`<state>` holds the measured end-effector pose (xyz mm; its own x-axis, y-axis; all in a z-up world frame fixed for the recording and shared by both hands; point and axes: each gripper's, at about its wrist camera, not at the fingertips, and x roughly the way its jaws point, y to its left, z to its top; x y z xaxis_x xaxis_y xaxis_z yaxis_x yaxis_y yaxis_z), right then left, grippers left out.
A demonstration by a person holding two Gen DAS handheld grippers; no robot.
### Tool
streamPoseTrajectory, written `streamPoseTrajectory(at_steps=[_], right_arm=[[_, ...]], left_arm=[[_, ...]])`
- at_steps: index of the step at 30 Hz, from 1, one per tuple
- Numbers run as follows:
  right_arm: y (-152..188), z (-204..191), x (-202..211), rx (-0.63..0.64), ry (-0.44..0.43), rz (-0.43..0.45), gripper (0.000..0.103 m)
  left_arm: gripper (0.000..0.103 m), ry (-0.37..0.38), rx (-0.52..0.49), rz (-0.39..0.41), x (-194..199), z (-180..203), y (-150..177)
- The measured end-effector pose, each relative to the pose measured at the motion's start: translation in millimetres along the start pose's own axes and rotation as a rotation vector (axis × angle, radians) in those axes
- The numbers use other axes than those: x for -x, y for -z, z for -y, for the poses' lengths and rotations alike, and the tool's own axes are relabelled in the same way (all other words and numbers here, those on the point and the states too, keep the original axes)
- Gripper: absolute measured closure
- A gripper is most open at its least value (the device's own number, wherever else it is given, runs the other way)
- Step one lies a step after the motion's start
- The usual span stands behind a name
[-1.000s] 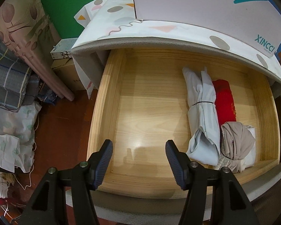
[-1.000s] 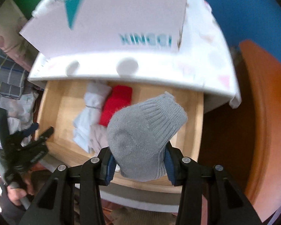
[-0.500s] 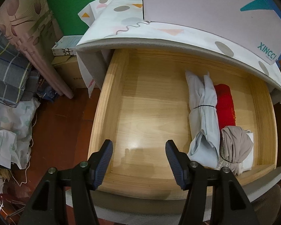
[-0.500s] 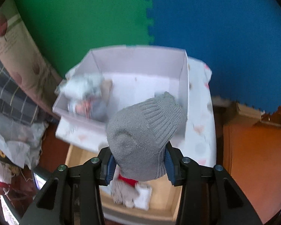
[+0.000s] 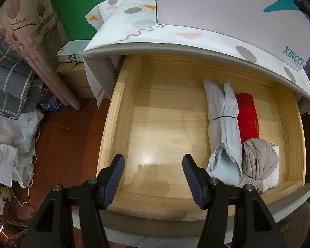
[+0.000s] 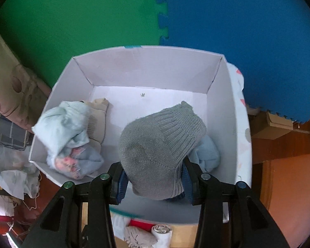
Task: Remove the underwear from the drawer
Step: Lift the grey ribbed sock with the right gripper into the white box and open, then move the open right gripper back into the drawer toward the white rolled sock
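Observation:
In the left wrist view the wooden drawer (image 5: 122, 103) stands pulled out. Along its right side lie a pale blue roll (image 5: 223, 124), a red roll (image 5: 248, 117) and a beige bundle (image 5: 260, 161). My left gripper (image 5: 153, 177) hangs open over the drawer's bare front left, holding nothing. In the right wrist view my right gripper (image 6: 155, 184) is shut on a grey knitted bundle (image 6: 161, 144) and holds it above the open white box (image 6: 146, 70). The box holds a pale blue bundle (image 6: 66, 128) at its left and another pale blue one (image 6: 208, 155) under the grey bundle.
The white box (image 5: 227, 6) sits on the patterned cloth over the cabinet top (image 5: 175, 39). Green (image 6: 72, 16) and blue (image 6: 237, 20) foam mats cover the wall behind. Piled fabrics (image 5: 8, 82) and a cardboard box (image 5: 76, 80) crowd the floor to the left.
My right gripper has carried the grey bundle up from over the drawer to above the open white box. The left gripper has stayed over the drawer, still open.

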<state>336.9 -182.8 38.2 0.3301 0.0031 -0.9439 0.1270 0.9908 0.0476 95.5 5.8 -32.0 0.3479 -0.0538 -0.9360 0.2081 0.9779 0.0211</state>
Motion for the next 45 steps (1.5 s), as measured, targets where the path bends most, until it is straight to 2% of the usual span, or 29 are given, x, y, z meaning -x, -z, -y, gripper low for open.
streamPoseTrajectory(at_steps=[4,6,9,14,22,27,32,37,45], right_arm=[[-2.0,-0.2,-15.8,-0.007,0.007,-0.013,0.059],[-2.0,0.8,-19.0,-0.02,0.002,-0.017,0.046],[-0.7,0.3,-16.4,-0.013,0.007,-0.019,0.045],[6.1,0.1,14.9,0.002,-0.026,0.019,0.045],[66.6,-2.5,67.6,0.151,-0.023,0.029,0.044],[113.8,8.4,67.8,0.187,-0.028,-0.032,0.042],[164.0,17.6,20.7,0.208,-0.008,-0.182,0.042],[206.4,23.6,-43.6,0.187,0.004,-0.345,0.042],[229.9,27.3,-104.1,0.115,-0.013,-0.459,0.042]], left_arm=[[0.043,0.004,0.006,0.0,-0.5,-1.5,0.1],[0.043,0.006,0.014,-0.001,-0.3,-2.1,-0.8],[0.043,0.005,0.014,-0.001,0.1,-0.3,-1.4],[0.043,-0.011,-0.001,-0.008,-1.9,4.0,-1.6],[0.043,-0.012,0.01,-0.02,-4.0,1.2,-2.6],[0.043,-0.018,0.014,-0.025,-5.6,-0.3,-1.6],[0.043,-0.025,0.018,-0.028,-6.0,-2.2,-1.5],[0.043,-0.027,0.019,-0.025,-5.6,-2.8,-0.5],[0.043,-0.015,0.023,-0.029,-6.4,-2.9,-0.3]])
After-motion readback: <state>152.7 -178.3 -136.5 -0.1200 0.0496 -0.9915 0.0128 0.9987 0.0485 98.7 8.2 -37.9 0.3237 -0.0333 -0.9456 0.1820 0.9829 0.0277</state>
